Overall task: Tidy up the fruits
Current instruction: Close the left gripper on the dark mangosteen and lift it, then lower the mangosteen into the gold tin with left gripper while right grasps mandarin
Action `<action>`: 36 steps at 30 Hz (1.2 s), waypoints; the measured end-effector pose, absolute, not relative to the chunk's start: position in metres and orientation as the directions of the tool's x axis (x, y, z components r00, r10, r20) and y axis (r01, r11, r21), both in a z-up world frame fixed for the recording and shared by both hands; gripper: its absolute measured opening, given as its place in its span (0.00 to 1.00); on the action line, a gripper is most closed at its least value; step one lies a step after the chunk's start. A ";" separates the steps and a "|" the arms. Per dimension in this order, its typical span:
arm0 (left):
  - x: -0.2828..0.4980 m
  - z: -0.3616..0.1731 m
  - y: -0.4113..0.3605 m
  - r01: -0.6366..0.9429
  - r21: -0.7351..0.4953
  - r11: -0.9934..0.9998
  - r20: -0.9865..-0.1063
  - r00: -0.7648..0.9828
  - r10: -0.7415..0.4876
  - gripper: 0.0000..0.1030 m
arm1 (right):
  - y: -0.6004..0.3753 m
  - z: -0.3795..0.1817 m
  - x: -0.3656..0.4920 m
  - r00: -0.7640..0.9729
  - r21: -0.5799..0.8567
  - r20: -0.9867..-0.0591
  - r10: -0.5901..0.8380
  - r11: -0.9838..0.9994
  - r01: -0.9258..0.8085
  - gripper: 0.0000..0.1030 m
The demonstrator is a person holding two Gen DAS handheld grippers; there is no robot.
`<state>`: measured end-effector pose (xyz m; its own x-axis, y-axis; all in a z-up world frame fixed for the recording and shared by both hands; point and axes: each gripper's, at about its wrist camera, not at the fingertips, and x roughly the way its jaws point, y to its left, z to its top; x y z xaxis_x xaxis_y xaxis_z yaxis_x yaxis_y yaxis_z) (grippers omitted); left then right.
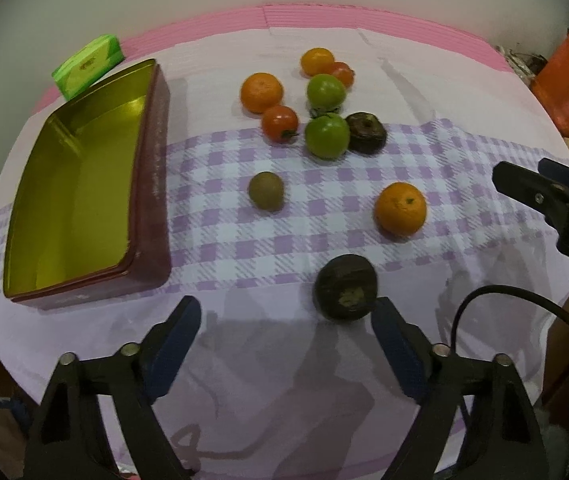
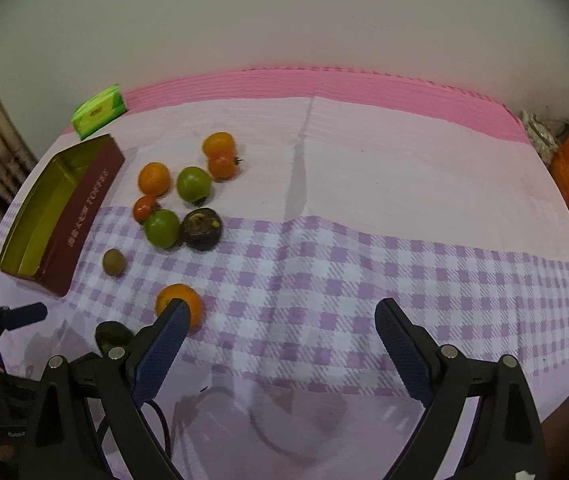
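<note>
My left gripper (image 1: 287,312) is open over the near cloth. A dark round fruit (image 1: 346,286) lies just past its right fingertip, not between the pads. Beyond it lie an orange (image 1: 400,209) and a small brownish fruit (image 1: 266,191). A cluster of oranges, green fruits (image 1: 326,135), red tomatoes and a second dark fruit (image 1: 366,133) sits further back. An open maroon tin (image 1: 152,200) with a gold inside stands at the left, nothing in it. My right gripper (image 2: 283,310) is open over bare checked cloth, and the orange (image 2: 188,300) sits behind its left fingertip.
A green packet (image 1: 88,64) lies behind the tin near the pink back edge. Orange bags (image 1: 568,84) stand off the table's right side. A black cable (image 1: 524,296) runs across the near right. The right gripper's fingers (image 1: 508,180) show at the left wrist view's right edge.
</note>
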<state>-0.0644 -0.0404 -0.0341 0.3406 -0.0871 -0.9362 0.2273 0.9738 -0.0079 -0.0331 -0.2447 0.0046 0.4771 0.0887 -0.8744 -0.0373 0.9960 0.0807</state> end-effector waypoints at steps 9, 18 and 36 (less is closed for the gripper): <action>-0.053 -0.045 -0.060 0.273 -0.040 0.961 -0.948 0.293 -0.123 0.66 | -0.246 0.001 -0.032 0.470 0.078 -0.879 0.084 0.996 -0.031 0.89; -0.043 -0.058 -0.076 0.305 -0.061 0.950 -0.957 0.252 -0.143 0.39 | -0.247 -0.003 -0.030 0.455 0.083 -0.886 0.086 0.996 -0.027 0.89; 0.010 0.017 0.048 0.062 0.018 0.998 -0.885 0.466 -0.013 0.39 | -0.220 -0.012 -0.034 0.429 0.094 -0.891 0.149 0.985 -0.147 0.89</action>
